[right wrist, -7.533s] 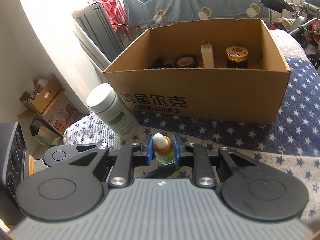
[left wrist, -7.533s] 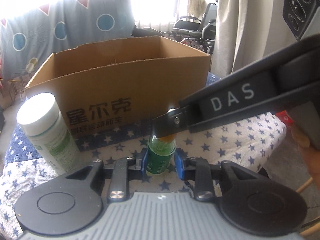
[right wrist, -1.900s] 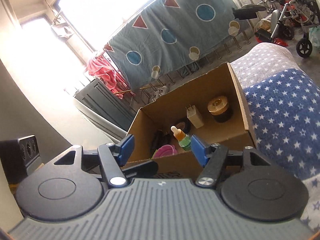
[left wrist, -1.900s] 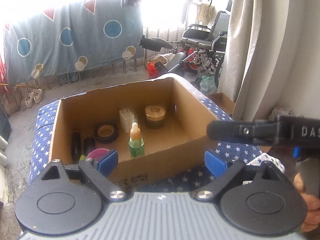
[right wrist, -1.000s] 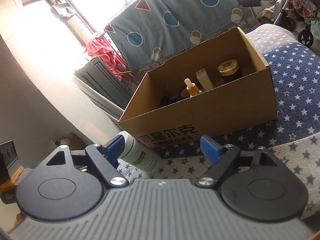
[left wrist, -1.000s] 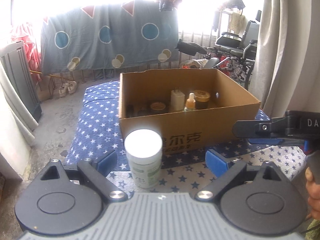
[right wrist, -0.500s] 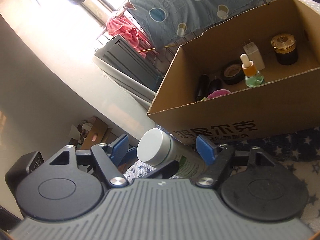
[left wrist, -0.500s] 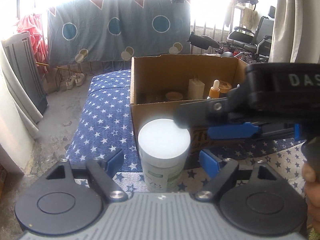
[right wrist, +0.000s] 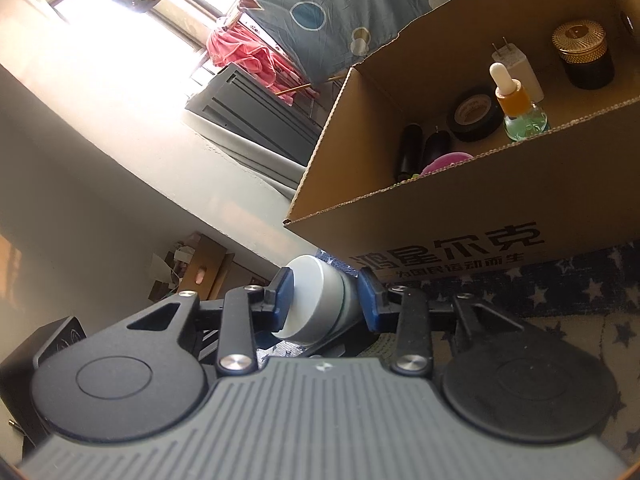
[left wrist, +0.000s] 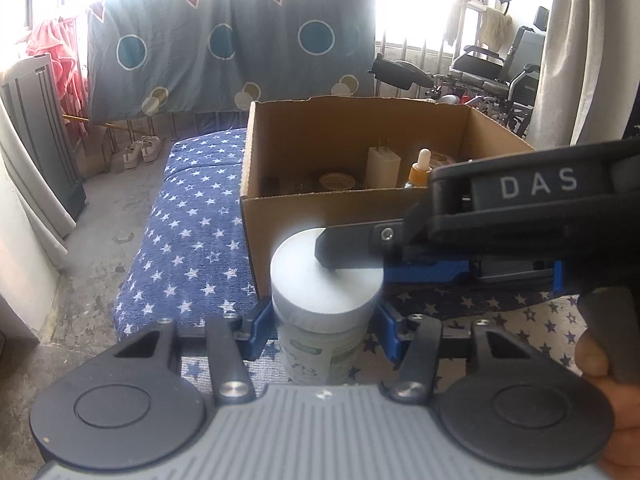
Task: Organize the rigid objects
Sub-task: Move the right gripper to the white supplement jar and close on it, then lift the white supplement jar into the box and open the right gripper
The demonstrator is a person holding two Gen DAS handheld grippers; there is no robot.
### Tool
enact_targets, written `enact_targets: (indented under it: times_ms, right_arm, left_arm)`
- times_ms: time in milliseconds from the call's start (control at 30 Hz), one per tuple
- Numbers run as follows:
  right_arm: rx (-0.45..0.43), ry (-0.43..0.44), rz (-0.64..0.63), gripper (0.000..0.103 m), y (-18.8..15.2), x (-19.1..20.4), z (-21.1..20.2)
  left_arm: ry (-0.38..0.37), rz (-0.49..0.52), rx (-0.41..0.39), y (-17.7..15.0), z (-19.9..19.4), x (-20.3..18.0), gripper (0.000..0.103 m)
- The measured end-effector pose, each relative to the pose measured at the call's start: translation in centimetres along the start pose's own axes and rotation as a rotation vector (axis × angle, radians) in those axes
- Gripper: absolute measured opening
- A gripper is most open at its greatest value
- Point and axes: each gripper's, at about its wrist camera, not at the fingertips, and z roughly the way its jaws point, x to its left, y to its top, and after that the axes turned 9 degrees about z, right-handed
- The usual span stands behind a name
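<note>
At the bottom centre of the left wrist view, the left gripper [left wrist: 325,330] has just been closing, and its blue pads now sit against the body of the white bottle [left wrist: 325,312], clamped below the cap. The right gripper [right wrist: 326,305] has also just been closing; in the right wrist view its pads press on either side of the bottle's cap. Half a second ago both pairs of jaws stood clear of the bottle, so this looks like a two-handed grasp just made, probably ahead of a lift. The bottle stands on the star-patterned cloth [left wrist: 192,240], just in front of the cardboard box [left wrist: 280,232], middle of the frame. Further back, inside the box, a dropper bottle [right wrist: 518,110] stands already stowed.

The bottle's base is hidden behind the gripper bodies, so whether it is off the cloth cannot be told. The right gripper's arm crosses the cap and covers part of the box front. The window glare washes out the top of both views.
</note>
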Motion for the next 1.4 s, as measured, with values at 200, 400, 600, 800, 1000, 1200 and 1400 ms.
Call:
enact_targets:
  times_ms: [200,400,600,800,1000,1200,1400]
  right_arm:
    - [-0.057,-0.016,0.009,0.034,-0.7,-0.4,-2.5]
    - [-0.154,-0.046,0.037,0.034,-1.4,-1.6,-6.8]
    - [-0.221,-0.091,0.066,0.034,-1.8,-3.4,-10.5]
    - [-0.235,-0.119,0.100,0.035,-2.3,-5.3,-11.3]
    - [-0.225,-0.121,0.103,0.036,-2.3,-5.6,-10.6]
    - [-0.218,-0.127,0.096,0.036,-2.2,-5.3,-10.3]
    - [-0.214,-0.132,0.098,0.037,-2.2,-5.2,-10.3]
  left_arm:
    - [-0.046,0.055,-0.014,0.9,-0.5,-2.2,0.054]
    - [-0.107,0.134,-0.045,1.8,-0.8,-5.9,0.054]
    - [-0.154,0.199,-0.047,1.9,0.0,-9.0,0.054]
    - [-0.173,0.213,-0.017,1.3,1.0,-9.8,0.054]
    - [-0.174,0.212,-0.010,1.3,1.3,-9.5,0.054]
    - [-0.170,0.235,-0.004,1.4,1.6,-9.7,0.055]
    - [-0.173,0.244,0.004,1.4,1.8,-10.1,0.057]
